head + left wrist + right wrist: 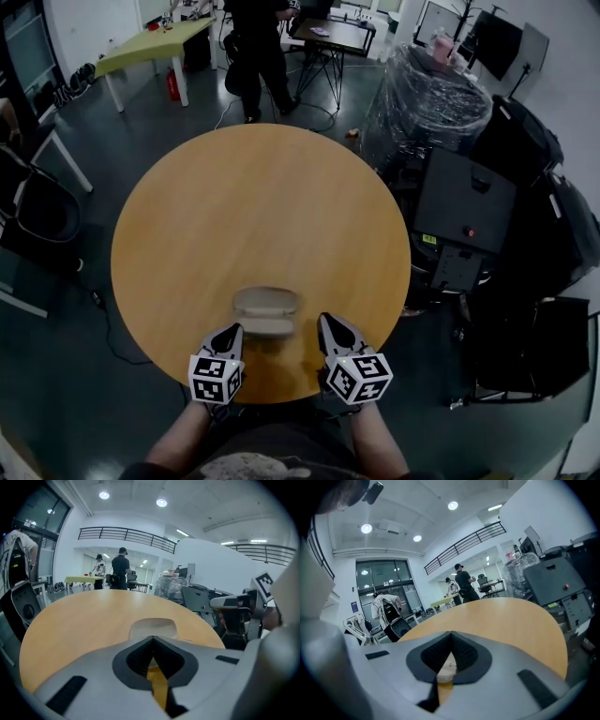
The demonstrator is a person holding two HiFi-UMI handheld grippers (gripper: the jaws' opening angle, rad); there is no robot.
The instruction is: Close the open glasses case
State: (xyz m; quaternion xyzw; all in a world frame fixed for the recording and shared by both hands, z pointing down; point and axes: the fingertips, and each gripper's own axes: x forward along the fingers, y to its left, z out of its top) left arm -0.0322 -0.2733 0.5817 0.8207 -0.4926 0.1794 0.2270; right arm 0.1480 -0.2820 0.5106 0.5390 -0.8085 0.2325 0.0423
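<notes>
A beige glasses case (pixel 266 302) lies open near the front edge of the round wooden table (pixel 253 206), its lid (pixel 265 327) folded toward me. My left gripper (pixel 232 334) rests just left of the case, and its jaws meet with nothing between them. In the left gripper view the case (pixel 153 627) shows just beyond the closed jaw tips (pixel 152 638). My right gripper (pixel 328 324) sits just right of the case, also shut and empty. In the right gripper view a pale bit of the case (pixel 448 666) shows through the hollow behind the shut tips (pixel 451 633).
Black chairs (pixel 33 211) stand left of the table. A grey cabinet (pixel 461 211) and a plastic-wrapped bundle (pixel 427 98) stand to the right. A person (pixel 258 52) stands beyond the table near a green table (pixel 150 42).
</notes>
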